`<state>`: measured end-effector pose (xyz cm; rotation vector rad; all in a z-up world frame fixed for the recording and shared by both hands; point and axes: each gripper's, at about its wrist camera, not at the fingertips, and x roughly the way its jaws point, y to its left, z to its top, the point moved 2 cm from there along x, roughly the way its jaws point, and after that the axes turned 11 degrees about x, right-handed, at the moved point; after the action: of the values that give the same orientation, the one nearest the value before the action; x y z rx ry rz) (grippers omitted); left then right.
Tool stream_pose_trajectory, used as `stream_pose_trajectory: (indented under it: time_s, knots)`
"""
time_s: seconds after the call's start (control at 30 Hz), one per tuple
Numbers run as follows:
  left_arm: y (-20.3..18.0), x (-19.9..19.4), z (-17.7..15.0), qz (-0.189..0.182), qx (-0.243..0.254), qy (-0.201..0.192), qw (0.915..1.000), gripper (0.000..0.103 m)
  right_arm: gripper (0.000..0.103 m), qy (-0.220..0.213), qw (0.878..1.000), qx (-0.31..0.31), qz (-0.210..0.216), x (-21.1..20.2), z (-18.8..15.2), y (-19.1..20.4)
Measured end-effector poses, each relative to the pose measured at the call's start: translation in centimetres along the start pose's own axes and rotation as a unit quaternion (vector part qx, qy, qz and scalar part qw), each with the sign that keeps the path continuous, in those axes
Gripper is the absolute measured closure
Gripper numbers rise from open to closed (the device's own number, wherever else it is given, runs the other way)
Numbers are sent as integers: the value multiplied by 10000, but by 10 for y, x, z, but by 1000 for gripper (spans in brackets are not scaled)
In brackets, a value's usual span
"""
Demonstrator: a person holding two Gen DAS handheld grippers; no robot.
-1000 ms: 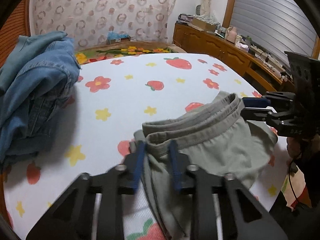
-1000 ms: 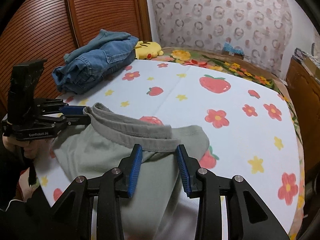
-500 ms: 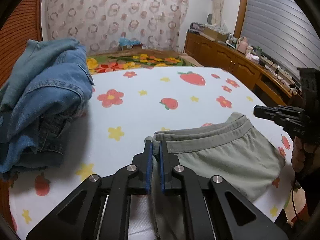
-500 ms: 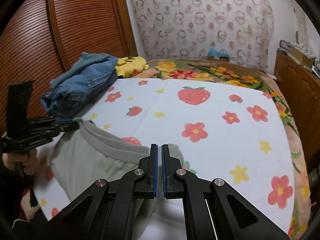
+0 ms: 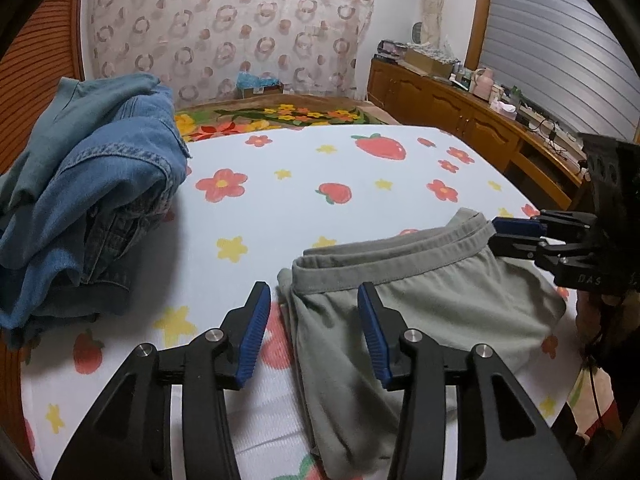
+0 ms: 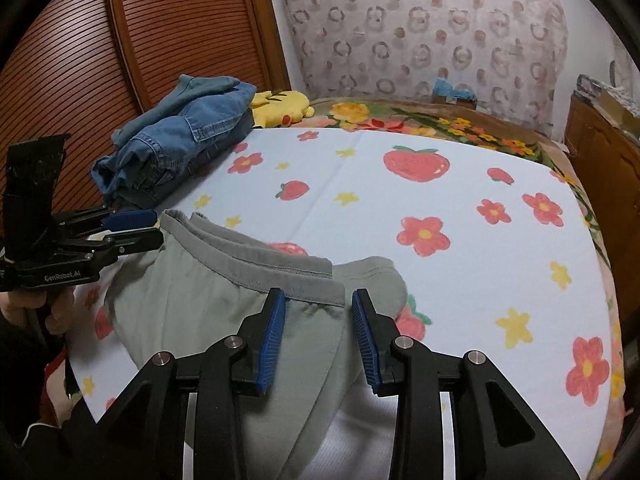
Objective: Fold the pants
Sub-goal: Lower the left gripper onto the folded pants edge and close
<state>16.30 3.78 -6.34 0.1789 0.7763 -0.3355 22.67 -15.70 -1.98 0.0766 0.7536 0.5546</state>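
Observation:
The grey-green pants (image 5: 420, 312) lie on the strawberry-print bed sheet (image 5: 304, 184), waistband facing away from me. My left gripper (image 5: 314, 312) is open, its fingers either side of the waistband's left corner, holding nothing. My right gripper (image 6: 318, 316) is open over the waistband's right corner (image 6: 320, 284), holding nothing. Each gripper shows in the other's view: the right one (image 5: 516, 236) at the right end of the waistband, the left one (image 6: 132, 230) at the left end. The pants (image 6: 208, 300) hang over the near bed edge.
A pile of blue denim clothes (image 5: 80, 200) lies on the sheet's left side, also in the right wrist view (image 6: 176, 140). A yellow plush toy (image 6: 280, 106) lies behind it. A wooden cabinet (image 5: 472, 120) stands to the right, a slatted wooden door (image 6: 140, 60) to the left.
Both grippers were shut half a second ago and are now open. They sit lower, at the two waistband corners; the pants lie flatter on the sheet.

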Motion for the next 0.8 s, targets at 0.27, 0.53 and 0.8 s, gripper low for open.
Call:
stream_pose_trajectory:
  time_s: [0.27, 0.53, 0.8]
  knots:
    - [-6, 11, -5, 96, 79, 235, 9996, 57, 54, -51, 9998, -9, -189, 0, -2, 3]
    - [-4, 24, -10, -34, -6, 430, 9991, 55, 47, 53, 9993, 61, -369, -1, -8, -2]
    - [-9, 28, -9, -23, 154, 548, 9984, 23, 42, 100, 9990, 135, -411, -2, -8, -5]
